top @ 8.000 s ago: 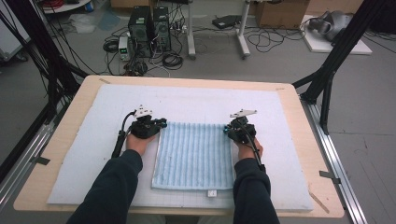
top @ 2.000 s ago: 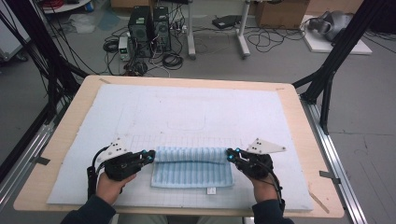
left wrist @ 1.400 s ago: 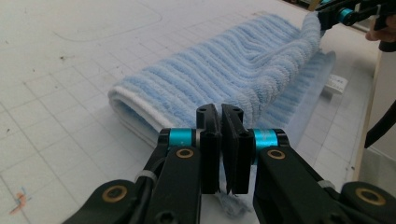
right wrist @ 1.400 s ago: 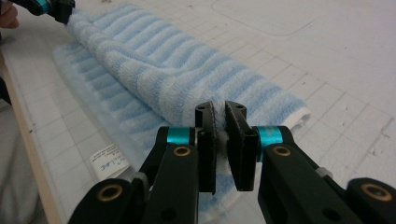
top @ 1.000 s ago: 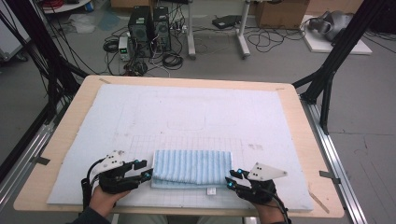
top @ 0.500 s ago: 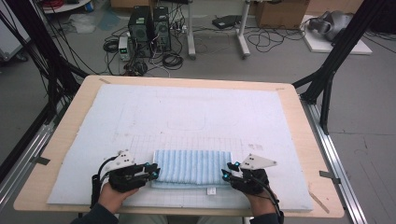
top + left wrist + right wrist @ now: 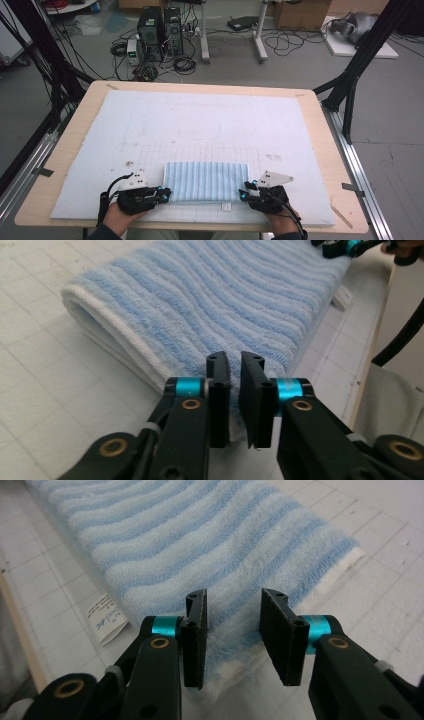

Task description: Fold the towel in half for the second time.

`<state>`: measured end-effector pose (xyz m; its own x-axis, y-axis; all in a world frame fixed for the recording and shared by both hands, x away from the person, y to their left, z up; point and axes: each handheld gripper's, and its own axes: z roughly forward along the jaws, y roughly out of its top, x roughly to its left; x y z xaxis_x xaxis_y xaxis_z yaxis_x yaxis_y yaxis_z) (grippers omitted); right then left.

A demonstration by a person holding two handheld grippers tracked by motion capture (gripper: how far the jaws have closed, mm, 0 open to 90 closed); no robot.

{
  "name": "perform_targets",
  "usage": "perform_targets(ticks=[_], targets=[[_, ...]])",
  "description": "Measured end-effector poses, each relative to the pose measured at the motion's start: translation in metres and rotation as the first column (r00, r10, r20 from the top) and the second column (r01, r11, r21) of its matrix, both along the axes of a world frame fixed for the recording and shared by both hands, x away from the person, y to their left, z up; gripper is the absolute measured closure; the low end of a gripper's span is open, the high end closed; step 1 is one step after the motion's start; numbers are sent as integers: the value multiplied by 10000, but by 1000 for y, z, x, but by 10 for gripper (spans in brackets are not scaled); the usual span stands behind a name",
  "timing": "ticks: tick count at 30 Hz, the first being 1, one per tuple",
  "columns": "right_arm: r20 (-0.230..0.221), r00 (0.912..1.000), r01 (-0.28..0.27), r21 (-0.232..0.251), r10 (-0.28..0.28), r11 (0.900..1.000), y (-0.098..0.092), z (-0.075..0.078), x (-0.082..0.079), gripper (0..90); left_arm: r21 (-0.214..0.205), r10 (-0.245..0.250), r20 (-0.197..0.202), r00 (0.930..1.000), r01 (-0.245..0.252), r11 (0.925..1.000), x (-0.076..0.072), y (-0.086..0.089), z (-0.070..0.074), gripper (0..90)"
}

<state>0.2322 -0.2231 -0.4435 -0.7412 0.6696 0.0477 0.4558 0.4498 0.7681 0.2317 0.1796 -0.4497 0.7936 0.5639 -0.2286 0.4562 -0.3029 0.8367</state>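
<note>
Folding the light-blue striped terry towel [image 7: 206, 181] is the work in hand: it lies already doubled into a band near your edge of the white gridded mat [image 7: 200, 125] that covers the surface. Your left gripper [image 7: 162, 194] sits at the towel's left end, your right gripper [image 7: 243, 194] at its right end. In the left gripper view the fingers [image 7: 219, 390] have just been closing and now stand nearly together, pinching the near corner [image 7: 235, 412] of the folded towel. In the right gripper view the fingers [image 7: 196, 630] stand partly open, astride the other corner [image 7: 230, 645]; the pile rises between them, but whether the pads press it you cannot tell from here. For a clean next fold, judge that both ends should be gripped through all layers before lifting; close the right fingers fully, check the white hem [image 7: 335, 580] is caught, then raise both corners together and level, so the striped edges stay aligned. The small label [image 7: 106, 616] marks the near edge.
</note>
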Motion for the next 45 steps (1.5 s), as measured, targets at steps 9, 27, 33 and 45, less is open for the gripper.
perform_targets(ticks=[9, 27, 33, 45], targets=[[317, 9943, 967, 1360, -1018, 9860, -9, 19, 22, 471, -1469, 2033, 423, 9782, -1952, 9697, 42, 12, 19, 442], [-1734, 9727, 1716, 882, -1545, 9812, -2, -3, 75, 622, 161, 1475, -796, 9859, -1467, 9890, 87, -8, -4, 704], [-1737, 9769, 1456, 1153, -1244, 9826, -2, -2, 74, 813, 15, 1629, -567, 9850, -1631, 9866, 87, -7, -2, 839], [-401, 9832, 1810, 914, -1780, 9792, 12, 13, 94, 813, -988, 2390, 20, 9710, -2377, 9663, 111, 2, 8, 838]])
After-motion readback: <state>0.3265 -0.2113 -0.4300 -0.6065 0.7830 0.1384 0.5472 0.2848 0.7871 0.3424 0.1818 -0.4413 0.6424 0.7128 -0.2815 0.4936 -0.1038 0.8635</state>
